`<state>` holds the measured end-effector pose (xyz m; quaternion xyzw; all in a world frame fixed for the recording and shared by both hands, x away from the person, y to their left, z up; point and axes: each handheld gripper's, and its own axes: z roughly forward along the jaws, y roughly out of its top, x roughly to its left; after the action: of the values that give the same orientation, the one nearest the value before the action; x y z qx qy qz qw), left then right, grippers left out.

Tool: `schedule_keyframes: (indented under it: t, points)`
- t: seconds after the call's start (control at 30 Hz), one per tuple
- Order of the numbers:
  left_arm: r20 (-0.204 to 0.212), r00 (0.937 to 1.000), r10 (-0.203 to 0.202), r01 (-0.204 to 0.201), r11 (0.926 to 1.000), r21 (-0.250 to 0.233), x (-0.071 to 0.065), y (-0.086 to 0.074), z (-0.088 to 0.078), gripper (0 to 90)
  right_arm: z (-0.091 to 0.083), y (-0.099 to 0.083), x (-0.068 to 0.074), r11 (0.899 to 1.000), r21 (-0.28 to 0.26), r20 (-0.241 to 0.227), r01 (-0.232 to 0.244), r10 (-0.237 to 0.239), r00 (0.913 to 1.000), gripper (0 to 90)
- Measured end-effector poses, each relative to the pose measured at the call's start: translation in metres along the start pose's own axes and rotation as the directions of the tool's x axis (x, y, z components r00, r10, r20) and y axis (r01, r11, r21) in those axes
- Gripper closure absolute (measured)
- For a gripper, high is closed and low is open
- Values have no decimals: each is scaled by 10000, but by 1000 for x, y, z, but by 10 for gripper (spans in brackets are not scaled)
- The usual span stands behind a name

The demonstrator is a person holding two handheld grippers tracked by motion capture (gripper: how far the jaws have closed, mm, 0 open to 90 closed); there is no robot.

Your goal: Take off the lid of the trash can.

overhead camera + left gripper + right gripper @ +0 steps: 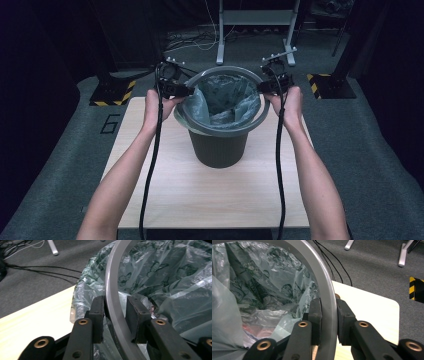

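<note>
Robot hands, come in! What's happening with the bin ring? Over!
Left gripper and right gripper each clamp the grey ring, opposite sides. Ring lifted, tilted above the bin; bag inside. Nothing in the way.

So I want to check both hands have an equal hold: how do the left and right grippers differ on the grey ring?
The left gripper straddles the grey ring with a gap showing at one pad; the right gripper has both pads pressed on it. The left sits at the ring's left side, the right at its right. Both hold the ring above the bin, over the plastic liner.
</note>
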<state>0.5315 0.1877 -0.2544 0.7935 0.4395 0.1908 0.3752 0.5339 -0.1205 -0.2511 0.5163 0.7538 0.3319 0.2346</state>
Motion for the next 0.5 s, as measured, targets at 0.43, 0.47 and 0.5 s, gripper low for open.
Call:
schedule_keyframes:
  t: [0.43,0.47,0.5]
  points:
    - [764,9965,-339,404,9955,-859,9,-9,-18,157,-1,-3,-7,9998,-128,-187,-156,153,9997,776]
    - [793,9961,-389,463,9945,-942,10,-10,-20,145,-2,-2,-8,9997,-160,-192,-166,163,9997,776]
    - [793,9959,-431,512,9933,-1033,11,-12,-22,135,-3,-2,-8,9996,-187,-260,-203,198,9995,777]
